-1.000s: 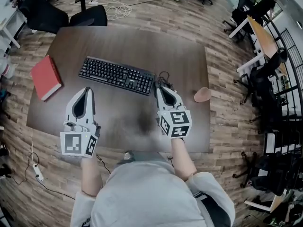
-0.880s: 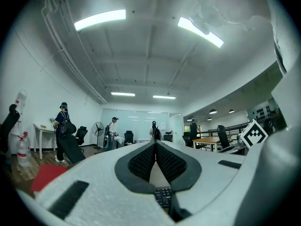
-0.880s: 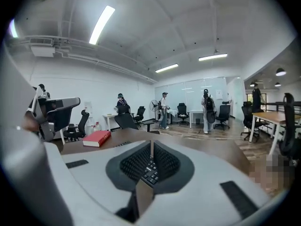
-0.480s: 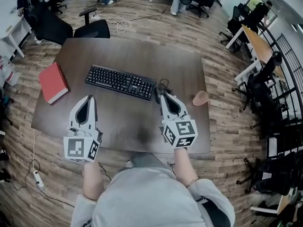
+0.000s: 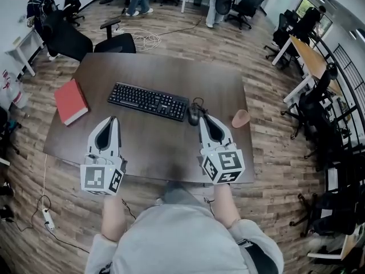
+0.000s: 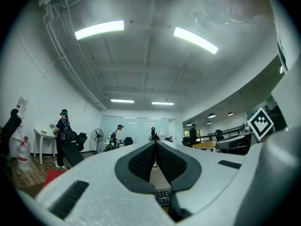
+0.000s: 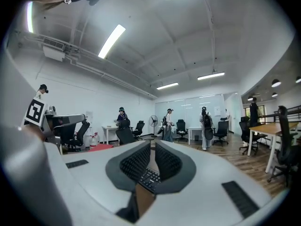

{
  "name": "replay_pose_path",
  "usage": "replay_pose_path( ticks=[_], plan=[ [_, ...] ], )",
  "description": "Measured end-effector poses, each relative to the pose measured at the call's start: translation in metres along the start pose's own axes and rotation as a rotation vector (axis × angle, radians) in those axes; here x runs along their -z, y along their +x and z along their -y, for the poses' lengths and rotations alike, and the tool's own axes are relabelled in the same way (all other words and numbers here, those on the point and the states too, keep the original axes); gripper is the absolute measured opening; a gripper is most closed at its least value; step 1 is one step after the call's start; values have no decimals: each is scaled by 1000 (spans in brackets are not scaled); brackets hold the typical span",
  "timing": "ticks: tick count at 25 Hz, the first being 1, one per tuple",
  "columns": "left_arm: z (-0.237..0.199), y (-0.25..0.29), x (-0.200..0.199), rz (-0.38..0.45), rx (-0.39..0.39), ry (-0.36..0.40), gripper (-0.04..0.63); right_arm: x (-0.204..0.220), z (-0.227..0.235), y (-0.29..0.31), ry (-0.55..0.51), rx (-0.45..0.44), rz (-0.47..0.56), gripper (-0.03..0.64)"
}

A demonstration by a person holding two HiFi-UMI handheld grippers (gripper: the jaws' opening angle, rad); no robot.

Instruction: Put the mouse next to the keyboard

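A black keyboard [image 5: 148, 101] lies across the middle of the dark table [image 5: 171, 73]. Just off its right end sits the black mouse [image 5: 194, 114], with its cable coiled behind it. My right gripper [image 5: 206, 119] hovers a little to the right of and nearer than the mouse, shut and empty. My left gripper [image 5: 112, 120] hangs in front of the keyboard's left part, also shut with nothing in it. The keyboard's keys [image 6: 163, 197] show below the closed left gripper [image 6: 155, 144] in the left gripper view. In the right gripper view, keys [image 7: 149, 178] show below the right gripper [image 7: 153, 144].
A red book [image 5: 71, 100] lies at the table's left edge. A tan cup-like object [image 5: 240, 118] sits near the right edge. Beyond the far left corner stands a black office chair [image 5: 117, 39]. White cables [image 5: 142, 39] lie on the floor behind the table.
My right gripper has drawn back toward the near edge, and the mouse it covered now shows free beside the keyboard. The left gripper holds about the same place.
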State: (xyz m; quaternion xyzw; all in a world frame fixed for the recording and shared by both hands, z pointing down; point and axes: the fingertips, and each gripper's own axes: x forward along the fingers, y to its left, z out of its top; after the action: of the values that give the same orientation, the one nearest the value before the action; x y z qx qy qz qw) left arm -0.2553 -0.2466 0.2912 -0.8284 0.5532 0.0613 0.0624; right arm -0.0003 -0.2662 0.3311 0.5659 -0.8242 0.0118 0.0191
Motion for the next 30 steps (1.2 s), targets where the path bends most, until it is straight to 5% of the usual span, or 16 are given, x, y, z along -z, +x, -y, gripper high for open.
replay_pose_path(
  ticks=[30],
  plan=[
    [19, -22, -17, 21, -1, 11, 9, -20, -13, -36, -25, -14, 75, 25]
  ],
)
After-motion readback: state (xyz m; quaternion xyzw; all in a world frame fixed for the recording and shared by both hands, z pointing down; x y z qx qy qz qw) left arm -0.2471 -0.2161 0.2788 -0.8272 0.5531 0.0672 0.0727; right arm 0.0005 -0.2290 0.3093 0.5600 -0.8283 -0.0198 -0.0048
